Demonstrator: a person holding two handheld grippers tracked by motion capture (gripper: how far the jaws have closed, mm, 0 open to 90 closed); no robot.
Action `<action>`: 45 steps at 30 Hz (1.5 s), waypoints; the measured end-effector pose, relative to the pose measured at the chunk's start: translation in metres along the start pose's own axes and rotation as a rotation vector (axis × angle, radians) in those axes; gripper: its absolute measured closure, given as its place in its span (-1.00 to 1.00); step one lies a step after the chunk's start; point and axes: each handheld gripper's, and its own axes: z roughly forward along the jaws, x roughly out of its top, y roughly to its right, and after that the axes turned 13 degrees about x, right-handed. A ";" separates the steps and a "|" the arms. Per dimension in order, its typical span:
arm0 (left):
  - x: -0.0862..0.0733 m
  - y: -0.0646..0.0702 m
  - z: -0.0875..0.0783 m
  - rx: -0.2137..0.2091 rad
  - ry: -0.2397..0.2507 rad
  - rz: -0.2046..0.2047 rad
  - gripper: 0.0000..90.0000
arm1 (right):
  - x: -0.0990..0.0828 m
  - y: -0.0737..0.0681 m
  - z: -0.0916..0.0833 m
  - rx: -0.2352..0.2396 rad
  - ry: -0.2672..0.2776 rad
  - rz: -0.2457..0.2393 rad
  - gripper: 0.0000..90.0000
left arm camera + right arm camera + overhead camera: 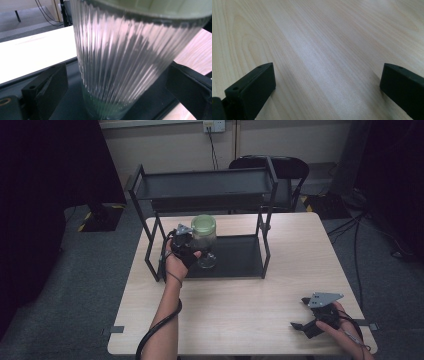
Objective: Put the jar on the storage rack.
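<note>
ribbed clear glass (204,236) with pale green rim and footed base stands on the black rack's lower shelf (240,256), between the left gripper's (191,241) spread jaws; right gripper (301,312) gapes over the table (240,310).

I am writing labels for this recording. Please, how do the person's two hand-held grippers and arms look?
Both are black. The left hand-held gripper and right hand-held gripper each carry a grey three-cornered plate on top. A black cable trails along the left forearm. The jaws are blocky, with small screw holes. The forearms are bare, without sleeves.
</note>
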 end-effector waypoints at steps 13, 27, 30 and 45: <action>-0.014 -0.002 -0.010 -0.011 -0.014 0.017 -0.91 | 0.000 0.000 0.000 0.000 0.000 0.000 -1.00; -0.029 -0.005 -0.020 -0.036 -0.019 0.002 -0.91 | 0.000 0.000 0.000 0.000 0.000 0.000 -1.00; -0.032 -0.006 -0.022 -0.038 -0.020 0.001 -0.91 | 0.000 0.000 0.000 0.000 0.000 0.000 -1.00; -0.045 -0.007 -0.035 -0.068 -0.024 0.013 -0.91 | 0.000 0.000 0.000 0.000 0.000 0.000 -1.00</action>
